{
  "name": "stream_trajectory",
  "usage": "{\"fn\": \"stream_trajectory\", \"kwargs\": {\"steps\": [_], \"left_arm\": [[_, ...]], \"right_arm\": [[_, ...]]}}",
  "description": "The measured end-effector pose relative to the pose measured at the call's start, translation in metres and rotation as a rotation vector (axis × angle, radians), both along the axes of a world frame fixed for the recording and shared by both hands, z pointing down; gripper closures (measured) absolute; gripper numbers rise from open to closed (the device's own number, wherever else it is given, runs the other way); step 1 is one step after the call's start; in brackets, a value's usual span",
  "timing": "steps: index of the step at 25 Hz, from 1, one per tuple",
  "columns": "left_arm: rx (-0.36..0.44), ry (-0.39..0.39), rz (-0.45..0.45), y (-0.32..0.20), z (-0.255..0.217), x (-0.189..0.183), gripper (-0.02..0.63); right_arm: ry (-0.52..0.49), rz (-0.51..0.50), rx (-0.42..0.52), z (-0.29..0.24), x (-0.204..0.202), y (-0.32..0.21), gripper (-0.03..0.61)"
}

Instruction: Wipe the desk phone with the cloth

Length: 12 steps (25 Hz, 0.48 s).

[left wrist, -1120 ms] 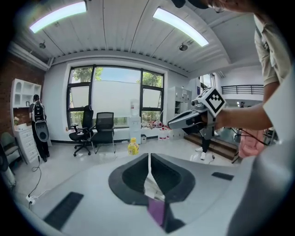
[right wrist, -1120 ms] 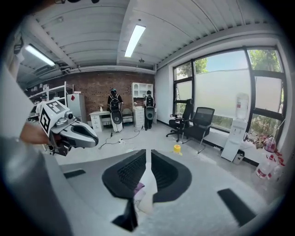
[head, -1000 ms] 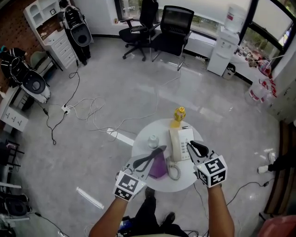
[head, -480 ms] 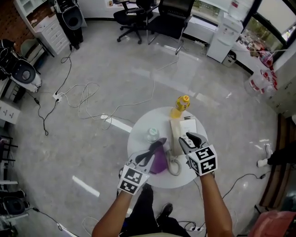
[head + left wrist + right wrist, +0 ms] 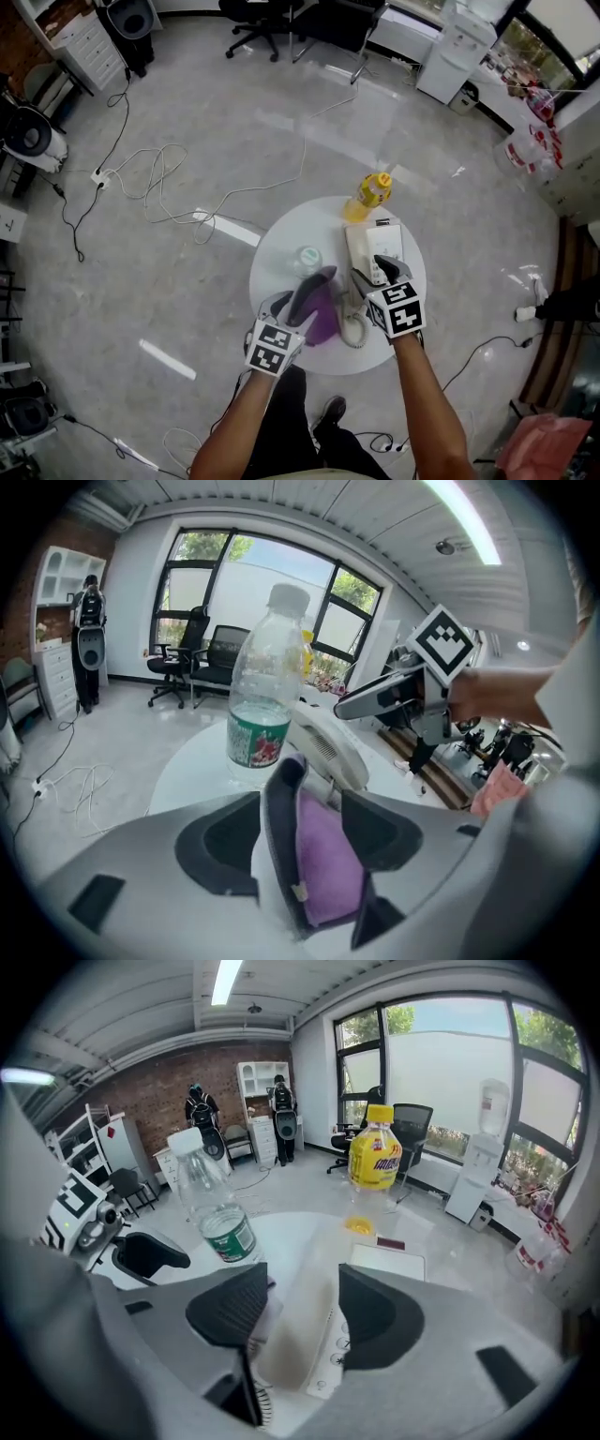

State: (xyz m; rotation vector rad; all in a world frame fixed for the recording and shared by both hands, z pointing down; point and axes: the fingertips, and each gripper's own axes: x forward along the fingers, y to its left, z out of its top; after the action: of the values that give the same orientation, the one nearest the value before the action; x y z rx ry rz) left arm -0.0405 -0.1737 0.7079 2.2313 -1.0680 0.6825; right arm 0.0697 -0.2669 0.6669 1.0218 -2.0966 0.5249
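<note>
A beige desk phone [image 5: 373, 251] lies on a round white table [image 5: 281, 246], with its handset [image 5: 292, 1321] on the cradle. Left of it lies a purple cloth [image 5: 324, 317]. My left gripper [image 5: 302, 291] hangs low over the cloth. Its jaws have just been opening and stand open, and the cloth [image 5: 328, 866] shows between them, unpressed. Over the phone, my right gripper [image 5: 373, 272] is open too, its jaws having just been opening. The handset lies below the gap between them, untouched. In the left gripper view the right gripper [image 5: 394, 692] shows beyond the handset [image 5: 326, 750].
A clear water bottle [image 5: 264, 688] stands just behind the cloth, and a yellow bottle [image 5: 375, 1161] at the table's far edge behind the phone. The coiled handset cord [image 5: 352, 328] lies at the near side. Cables trail on the floor [image 5: 169, 178]; office chairs stand far off.
Both grippers have come down towards the table top. The left jaws, shut before, now stand apart over the cloth, and the right jaws have spread over the handset.
</note>
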Motion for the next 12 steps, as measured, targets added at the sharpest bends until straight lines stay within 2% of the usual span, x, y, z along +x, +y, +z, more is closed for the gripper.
{"fn": "stream_trajectory", "kwargs": {"steps": [5, 12], "left_arm": [[-0.071, -0.021, -0.013, -0.002, 0.034, 0.002, 0.308], [-0.137, -0.007, -0.023, 0.002, 0.059, 0.004, 0.307]], "right_arm": [[0.037, 0.037, -0.035, 0.025, 0.000, -0.008, 0.299], [0.074, 0.075, -0.075, 0.049, -0.003, -0.011, 0.278]]}}
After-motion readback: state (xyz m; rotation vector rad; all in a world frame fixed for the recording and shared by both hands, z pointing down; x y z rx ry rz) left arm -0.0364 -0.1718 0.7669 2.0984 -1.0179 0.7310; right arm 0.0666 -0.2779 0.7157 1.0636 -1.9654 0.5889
